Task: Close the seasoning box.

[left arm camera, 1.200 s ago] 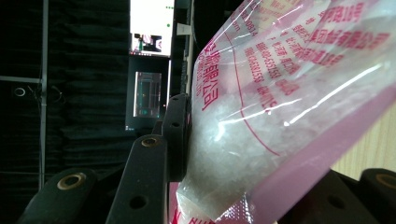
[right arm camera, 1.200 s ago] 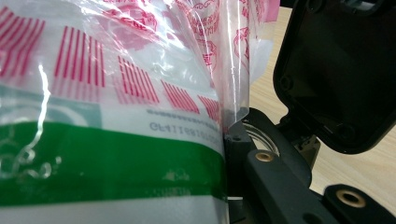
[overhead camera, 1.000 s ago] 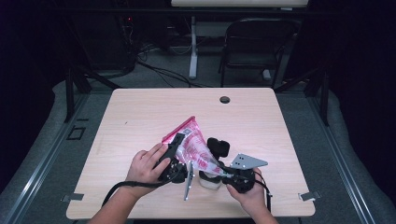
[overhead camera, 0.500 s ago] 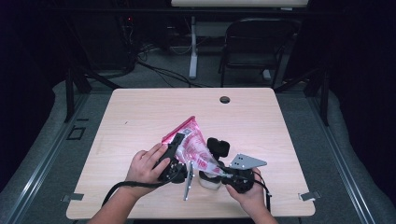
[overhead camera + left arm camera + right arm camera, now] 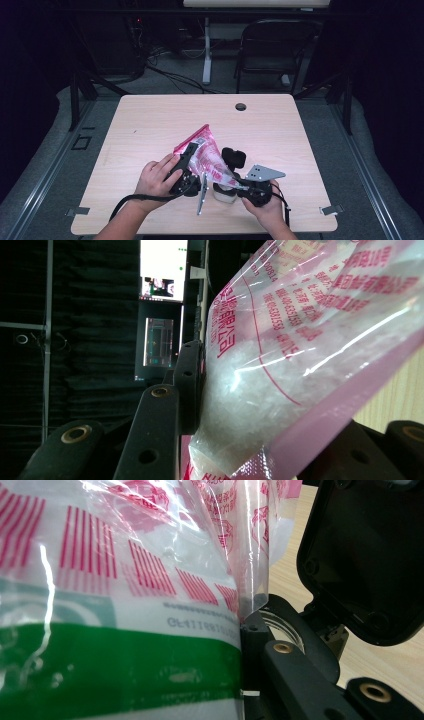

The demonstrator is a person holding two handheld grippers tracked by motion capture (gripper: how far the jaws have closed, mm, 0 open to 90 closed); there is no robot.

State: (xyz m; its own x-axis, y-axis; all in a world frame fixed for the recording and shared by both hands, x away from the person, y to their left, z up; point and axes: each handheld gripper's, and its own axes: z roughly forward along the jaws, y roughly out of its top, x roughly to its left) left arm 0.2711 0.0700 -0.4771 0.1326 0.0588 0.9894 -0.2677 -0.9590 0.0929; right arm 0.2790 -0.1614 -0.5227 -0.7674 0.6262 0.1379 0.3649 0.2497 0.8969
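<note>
A clear plastic bag (image 5: 202,155) with pink edges and red print hangs tilted over the table's front middle, with white grains inside (image 5: 260,390). My left gripper (image 5: 191,164) is shut on the bag's body, one pad (image 5: 191,385) pressing into its side. My right gripper (image 5: 236,183), with its grey plate on top, is shut on the bag's lower edge, and the thin film (image 5: 250,580) runs down into its finger (image 5: 280,665). Under the bag's low corner stands a small white jar (image 5: 224,195) whose clear rim (image 5: 282,625) is open. A black lid (image 5: 233,157) stands just behind it.
The light wooden table (image 5: 150,130) has a round cable hole (image 5: 241,107) near its far edge. A cable (image 5: 135,200) trails from my left gripper toward the front edge. A dark chair (image 5: 270,55) and a desk leg stand beyond the table.
</note>
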